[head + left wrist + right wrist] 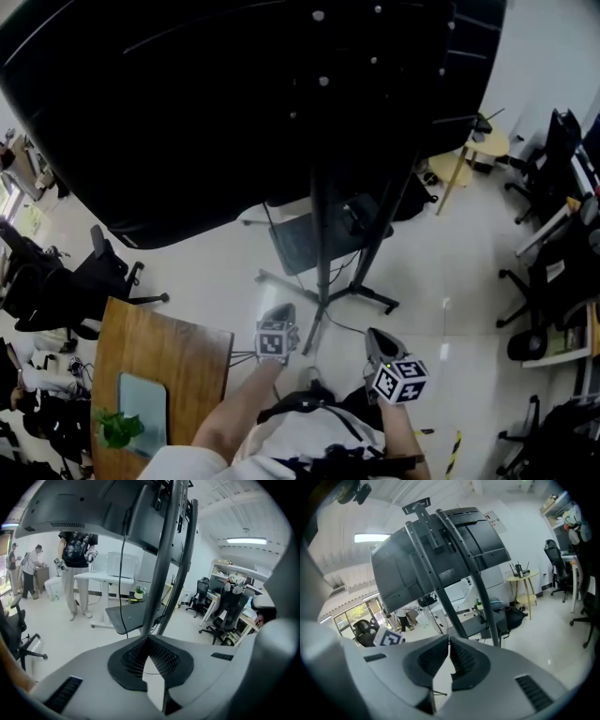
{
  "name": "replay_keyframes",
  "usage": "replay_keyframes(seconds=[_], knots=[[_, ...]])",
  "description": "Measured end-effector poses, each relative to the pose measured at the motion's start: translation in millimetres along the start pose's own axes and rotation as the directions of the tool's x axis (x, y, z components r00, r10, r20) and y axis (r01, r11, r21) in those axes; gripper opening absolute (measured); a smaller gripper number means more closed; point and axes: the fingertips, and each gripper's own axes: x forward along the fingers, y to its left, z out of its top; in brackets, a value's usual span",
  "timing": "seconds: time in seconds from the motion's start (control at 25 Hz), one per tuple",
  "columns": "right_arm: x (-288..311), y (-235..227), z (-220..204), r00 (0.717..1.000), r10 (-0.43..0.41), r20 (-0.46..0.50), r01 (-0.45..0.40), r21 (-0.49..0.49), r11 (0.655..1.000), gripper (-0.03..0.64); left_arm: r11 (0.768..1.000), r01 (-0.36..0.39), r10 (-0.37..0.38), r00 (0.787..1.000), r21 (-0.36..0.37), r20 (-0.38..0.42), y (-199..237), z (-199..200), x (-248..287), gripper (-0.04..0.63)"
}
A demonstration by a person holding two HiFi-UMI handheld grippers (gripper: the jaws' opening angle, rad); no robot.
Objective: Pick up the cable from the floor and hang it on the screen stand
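Note:
The screen stand (322,234) carries a big black screen (234,103) and rises right in front of both grippers. A thin dark cable (349,327) lies on the floor by the stand's foot. My left gripper (281,311) is just left of that foot. In the left gripper view it (149,638) is shut and empty, aimed at the stand's poles (161,564), with another black cable (123,559) hanging from the screen. My right gripper (377,337) is to the right. In its own view its jaws (448,638) stand a narrow slit apart, with nothing between them.
A wooden table (159,366) with a green plant (114,427) is at my lower left. Office chairs (84,281) stand to the left and at the right (544,281). A round yellow side table (487,145) is behind the stand. A person (77,573) stands by a desk.

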Motion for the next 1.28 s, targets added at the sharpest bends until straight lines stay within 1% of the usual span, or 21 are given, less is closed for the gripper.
replay_keyframes(seconds=[0.12, 0.2, 0.24, 0.28, 0.32, 0.4, 0.52, 0.56, 0.64, 0.72, 0.88, 0.96, 1.04, 1.2, 1.28], knots=[[3, -10, -4, 1.0, -0.017, -0.024, 0.017, 0.027, 0.999, 0.058, 0.998, -0.049, 0.05, 0.998, 0.038, -0.025, 23, 2, 38, 0.0], [5, -19, -4, 0.999, -0.026, -0.046, 0.027, 0.023, 0.999, 0.086, 0.995, -0.086, 0.088, 0.995, 0.042, -0.041, 39, 4, 62, 0.004], [7, -24, -3, 0.998, -0.032, -0.058, 0.033, 0.016, 0.999, 0.086, 0.995, -0.099, 0.101, 0.993, 0.034, -0.055, 46, 4, 73, 0.032], [8, -29, -2, 0.997, -0.042, -0.069, 0.042, 0.01, 0.999, 0.086, 0.994, -0.107, 0.108, 0.992, 0.028, -0.069, 50, 4, 83, 0.092], [9, -34, -2, 0.995, -0.053, -0.08, 0.054, 0.004, 0.999, 0.086, 0.993, -0.111, 0.113, 0.99, 0.031, -0.082, 52, 4, 91, 0.106], [17, -45, -1, 0.991, -0.076, -0.107, 0.075, -0.01, 0.997, 0.086, 0.993, -0.113, 0.117, 0.988, 0.043, -0.103, 55, 5, 107, 0.106], [46, -51, 0, 0.984, -0.09, -0.154, 0.084, -0.043, 0.996, 0.091, 0.992, -0.124, 0.128, 0.983, 0.037, -0.134, 61, 4, 127, 0.107], [59, -49, 2, 0.983, -0.085, -0.166, 0.076, -0.056, 0.995, 0.091, 0.991, -0.133, 0.136, 0.981, 0.033, -0.14, 64, 4, 131, 0.11], [88, -41, 7, 0.982, -0.061, -0.179, 0.048, -0.077, 0.996, 0.091, 0.989, -0.144, 0.146, 0.978, 0.022, -0.149, 72, 5, 140, 0.136], [114, -32, 10, 0.981, -0.037, -0.192, 0.021, -0.086, 0.996, 0.091, 0.991, -0.13, 0.131, 0.979, 0.016, -0.155, 75, 6, 150, 0.141], [158, -24, 8, 0.972, -0.019, -0.233, -0.002, -0.086, 0.996, 0.091, 0.994, -0.104, 0.109, 0.978, 0.042, -0.178, 80, 1, 170, 0.141], [173, -24, 5, 0.967, -0.011, -0.256, -0.009, -0.076, 0.997, 0.091, 0.994, -0.103, 0.106, 0.975, 0.027, -0.195, 82, -4, 180, 0.158], [179, -23, 1, 0.962, -0.006, -0.272, -0.012, -0.066, 0.998, 0.091, 0.995, -0.101, 0.104, 0.974, 0.023, -0.203, 83, -8, 188, 0.158], [179, -23, -8, 0.963, -0.008, -0.269, -0.004, -0.043, 0.999, 0.091, 0.995, -0.077, 0.088, 0.97, 0.06, -0.225, 82, -11, 199, 0.158], [175, -27, -14, 0.961, -0.017, -0.274, 0.006, -0.04, 0.999, 0.091, 0.995, -0.071, 0.083, 0.97, 0.063, -0.228, 82, -12, 204, 0.158]])
